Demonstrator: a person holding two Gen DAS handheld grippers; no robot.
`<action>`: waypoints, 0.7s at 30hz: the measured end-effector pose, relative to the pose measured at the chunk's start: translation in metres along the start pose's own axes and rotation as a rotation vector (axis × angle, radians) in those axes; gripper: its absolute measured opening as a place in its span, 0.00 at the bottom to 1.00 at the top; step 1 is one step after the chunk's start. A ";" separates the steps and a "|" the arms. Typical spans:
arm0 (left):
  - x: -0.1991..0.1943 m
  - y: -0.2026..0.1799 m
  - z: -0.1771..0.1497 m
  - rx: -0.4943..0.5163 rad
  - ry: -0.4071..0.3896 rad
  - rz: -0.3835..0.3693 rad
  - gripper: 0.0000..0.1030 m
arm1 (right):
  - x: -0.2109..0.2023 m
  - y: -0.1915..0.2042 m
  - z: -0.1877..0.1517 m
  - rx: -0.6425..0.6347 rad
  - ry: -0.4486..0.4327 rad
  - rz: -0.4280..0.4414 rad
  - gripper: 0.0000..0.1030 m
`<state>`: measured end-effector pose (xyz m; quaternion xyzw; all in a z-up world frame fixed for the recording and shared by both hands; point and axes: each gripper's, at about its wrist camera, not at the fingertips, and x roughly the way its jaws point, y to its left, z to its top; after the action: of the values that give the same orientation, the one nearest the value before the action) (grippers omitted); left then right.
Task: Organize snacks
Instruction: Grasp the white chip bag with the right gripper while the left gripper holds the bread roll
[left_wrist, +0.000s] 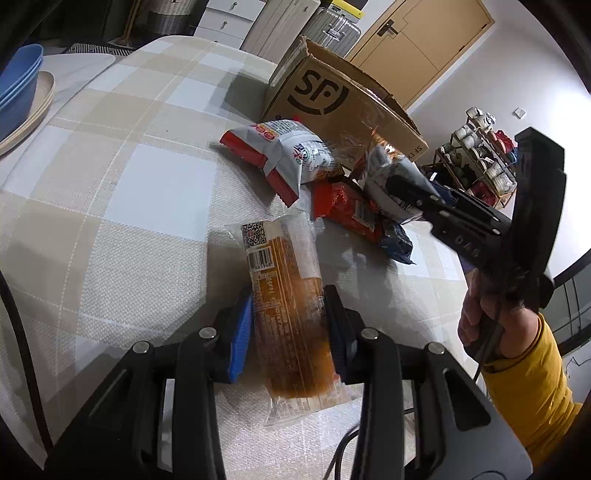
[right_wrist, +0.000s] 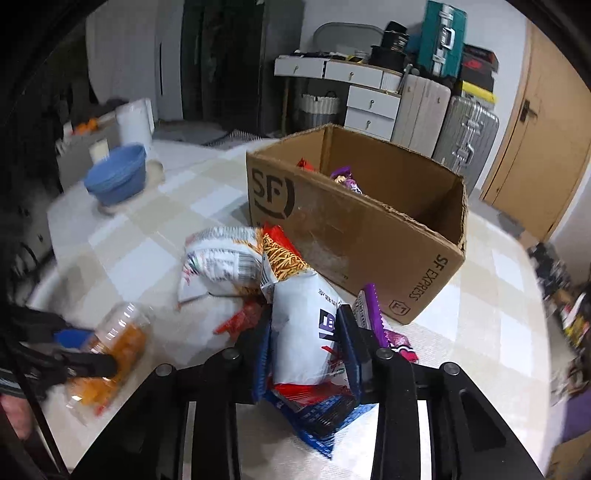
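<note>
On the checked tablecloth (left_wrist: 110, 166), both grippers grasp snacks: the left gripper (left_wrist: 288, 328) an orange packet (left_wrist: 284, 295), the right gripper (right_wrist: 306, 347) a white bag (right_wrist: 306, 325). Few snacks sit in the cardboard box (right_wrist: 362, 236); several packets remain beside it.

The cardboard box (right_wrist: 354, 236) reads "SF" and "SF EXPRESS".

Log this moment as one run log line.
left gripper: shut on orange snack pack | right gripper: shut on white chip bag | box: open
</note>
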<state>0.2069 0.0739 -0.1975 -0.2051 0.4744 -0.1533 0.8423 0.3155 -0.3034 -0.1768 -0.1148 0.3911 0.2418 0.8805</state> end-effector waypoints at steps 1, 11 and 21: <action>0.000 -0.001 0.000 -0.001 0.000 0.001 0.32 | -0.003 -0.002 0.000 0.019 -0.009 0.018 0.31; -0.012 -0.010 0.001 0.021 -0.029 0.017 0.32 | -0.046 -0.024 0.003 0.236 -0.106 0.210 0.29; -0.037 -0.037 -0.001 0.066 -0.070 0.046 0.32 | -0.099 -0.032 -0.024 0.417 -0.198 0.367 0.29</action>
<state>0.1856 0.0582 -0.1526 -0.1717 0.4439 -0.1422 0.8679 0.2593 -0.3736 -0.1186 0.1655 0.3588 0.3214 0.8606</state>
